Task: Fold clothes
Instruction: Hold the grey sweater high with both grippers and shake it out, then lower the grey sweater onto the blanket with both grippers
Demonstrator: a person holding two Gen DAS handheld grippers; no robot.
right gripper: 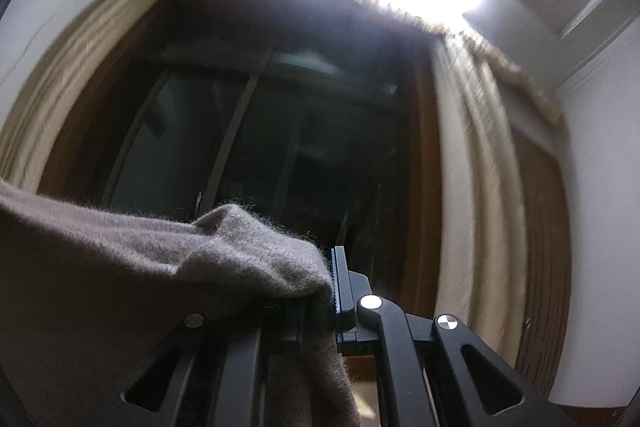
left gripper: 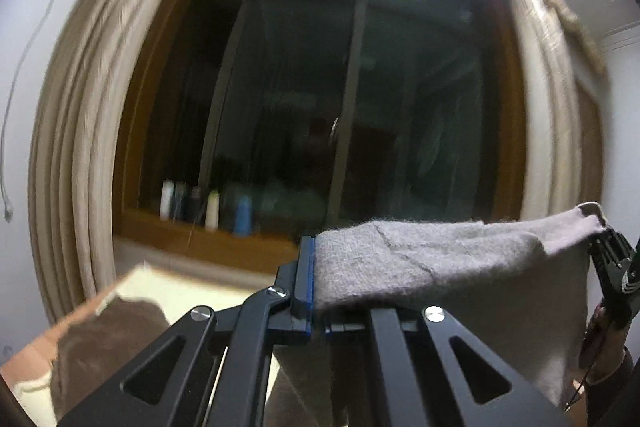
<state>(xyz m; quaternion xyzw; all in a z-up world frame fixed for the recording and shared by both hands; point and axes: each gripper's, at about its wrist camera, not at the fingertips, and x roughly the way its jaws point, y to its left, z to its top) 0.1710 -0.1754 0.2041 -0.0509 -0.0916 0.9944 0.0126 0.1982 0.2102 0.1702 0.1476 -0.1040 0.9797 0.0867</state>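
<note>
Left wrist view first, since it shows the most: the left hand-held gripper (left gripper: 316,287) is clamped tight on one end of a fuzzy grey knit garment (left gripper: 440,259), probably a sweater though I can't say for sure. The cloth runs from those blue-padded fingers across to the right hand-held gripper (left gripper: 600,231) at the far right of frame, which pinches the other end, with a bit of the person's hand (left gripper: 600,343) below it. So the garment is up in the air, stretched between the two and hanging down from that top edge, not lying on anything.

From the right wrist view it's the same story: the right hand-held gripper (right gripper: 330,275) is closed on a bunched corner of the grey knit garment (right gripper: 160,267), which drapes off to the left.

Lower down on the left there's a brown garment (left gripper: 104,339) lying on a pale surface (left gripper: 168,287), could be a bed or tabletop, hard to call. I can't tell whether it's folded. Further back are bottles (left gripper: 212,211) on a wooden sill, beige curtains (left gripper: 80,131) and a dark window (left gripper: 320,107).

Progress-wise, I'd say early on this piece: it's only held up and spread out. No fold is visible. Laying it down and folding is all left to do.
</note>
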